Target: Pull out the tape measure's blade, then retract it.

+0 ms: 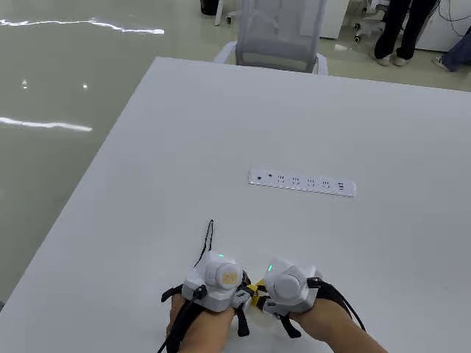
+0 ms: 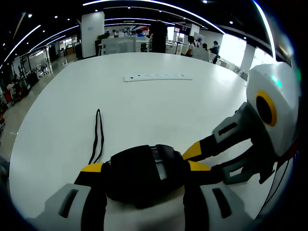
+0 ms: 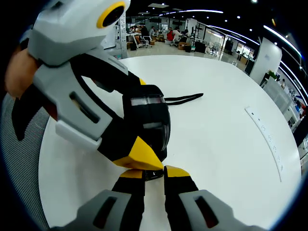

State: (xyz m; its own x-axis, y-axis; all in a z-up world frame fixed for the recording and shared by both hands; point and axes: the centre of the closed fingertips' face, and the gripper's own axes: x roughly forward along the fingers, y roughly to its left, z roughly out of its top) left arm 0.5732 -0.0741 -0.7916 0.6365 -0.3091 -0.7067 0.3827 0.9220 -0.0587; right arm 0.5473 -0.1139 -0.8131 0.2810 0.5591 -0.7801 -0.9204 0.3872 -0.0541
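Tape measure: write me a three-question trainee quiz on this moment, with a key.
1. True or false: the left gripper is clamped on the black case of the tape measure.
2. What lies on the table beyond the grippers? A) a power strip B) a hammer C) a mug
3. Fill in: the tape measure's black ____ lies loose on the table.

Key: 1 true; 2 A; 3 strap.
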